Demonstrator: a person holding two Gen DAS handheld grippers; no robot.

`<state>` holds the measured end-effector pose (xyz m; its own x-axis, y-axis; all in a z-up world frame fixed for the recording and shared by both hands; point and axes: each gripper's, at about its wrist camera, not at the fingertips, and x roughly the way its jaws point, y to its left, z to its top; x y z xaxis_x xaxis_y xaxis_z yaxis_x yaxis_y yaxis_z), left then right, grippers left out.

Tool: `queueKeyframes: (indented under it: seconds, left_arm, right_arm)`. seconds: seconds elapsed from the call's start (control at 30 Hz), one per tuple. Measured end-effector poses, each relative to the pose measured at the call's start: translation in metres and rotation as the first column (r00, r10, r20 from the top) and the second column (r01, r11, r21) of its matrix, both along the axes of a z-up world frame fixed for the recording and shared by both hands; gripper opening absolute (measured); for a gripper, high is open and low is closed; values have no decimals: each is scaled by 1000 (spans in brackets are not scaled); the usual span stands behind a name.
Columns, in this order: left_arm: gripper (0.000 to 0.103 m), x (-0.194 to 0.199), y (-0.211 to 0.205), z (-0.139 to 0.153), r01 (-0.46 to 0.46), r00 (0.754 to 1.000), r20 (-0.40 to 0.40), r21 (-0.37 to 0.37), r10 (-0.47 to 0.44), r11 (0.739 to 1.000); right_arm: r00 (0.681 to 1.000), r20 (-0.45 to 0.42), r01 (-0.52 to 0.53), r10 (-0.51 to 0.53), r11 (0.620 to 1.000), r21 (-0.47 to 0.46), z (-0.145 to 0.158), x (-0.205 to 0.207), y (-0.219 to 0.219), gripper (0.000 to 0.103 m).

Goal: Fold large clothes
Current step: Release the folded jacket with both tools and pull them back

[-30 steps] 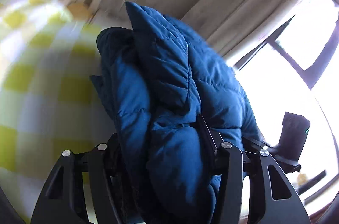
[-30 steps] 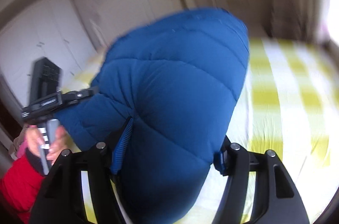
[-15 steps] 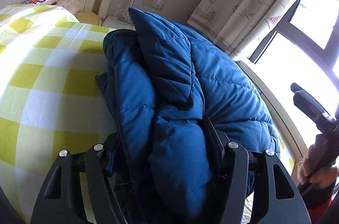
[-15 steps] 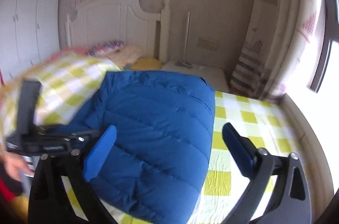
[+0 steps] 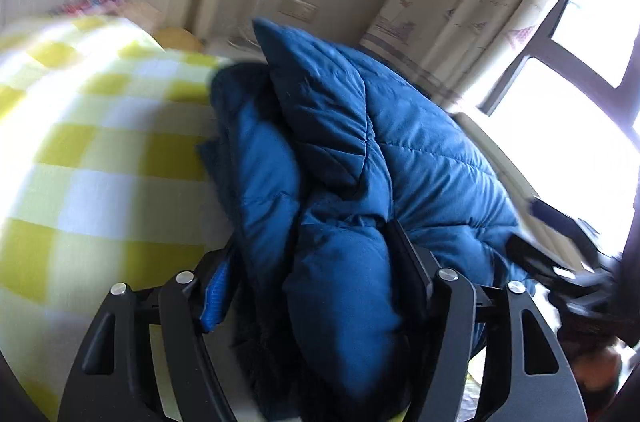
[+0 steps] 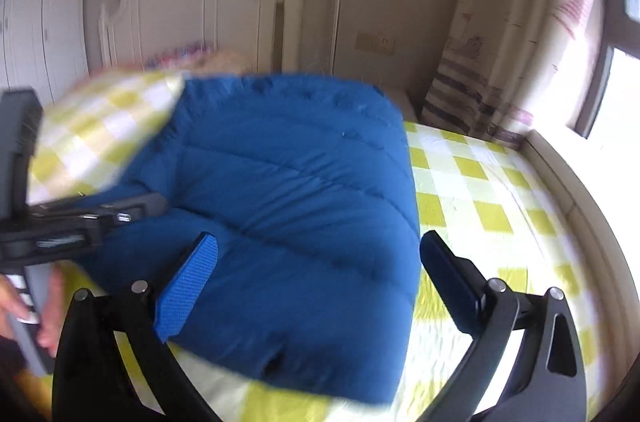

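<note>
A blue puffer jacket [image 5: 340, 150] lies folded into a thick bundle on the yellow-checked bed [image 5: 100, 162]. My left gripper [image 5: 312, 254] straddles its near end. Its jaws are opening: the left blue pad [image 5: 216, 294] stands just off the fabric, while the right finger [image 5: 408, 262] still lies against it. In the right wrist view the jacket [image 6: 300, 182] rests flat on the sheet. My right gripper [image 6: 320, 286] is wide open over its near edge, with both pads clear of it. The left tool [image 6: 60, 222] shows at the left, held by a hand [image 6: 44, 306].
A white headboard [image 6: 192, 2] and a patterned pillow [image 5: 92, 2] are at the far end of the bed. A curtain [image 5: 480, 2] and a bright window [image 5: 580, 102] stand to the right. A white wardrobe [image 6: 36, 22] is on the left. Bare checked sheet [image 6: 480, 190] lies right of the jacket.
My right gripper let go of the jacket, opened wide and drew back, and the jacket settled on the bed. The left jaws spread, baring the left pad.
</note>
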<state>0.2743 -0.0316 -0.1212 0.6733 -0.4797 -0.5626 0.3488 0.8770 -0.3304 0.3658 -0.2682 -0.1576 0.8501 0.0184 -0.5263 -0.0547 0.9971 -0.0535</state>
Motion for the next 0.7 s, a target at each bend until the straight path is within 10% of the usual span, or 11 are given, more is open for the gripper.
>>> queueKeyframes:
  seconds: [0.07, 0.13, 0.27, 0.4, 0.7]
  left_arm:
    - [99, -25, -3, 20, -147, 984, 125, 133, 131, 980]
    - [99, -64, -11, 44, -238, 940, 298, 219, 168, 946]
    - [99, -112, -27, 70, -400, 885, 389, 349, 258, 847]
    - [99, -143, -24, 89, -322, 911, 341, 237, 232, 917]
    - [99, -174, -37, 111, -307, 908, 360, 218, 216, 926]
  right_arm:
    - [999, 46, 26, -28, 999, 45, 9, -34, -19, 101]
    - [998, 52, 21, -27, 995, 97, 12, -56, -27, 101]
    - [999, 10, 51, -52, 993, 110, 19, -82, -34, 101]
    - [996, 1, 89, -90, 982, 164, 39, -108, -41, 101]
    - [993, 72, 79, -89, 988, 136, 75, -143, -43, 101]
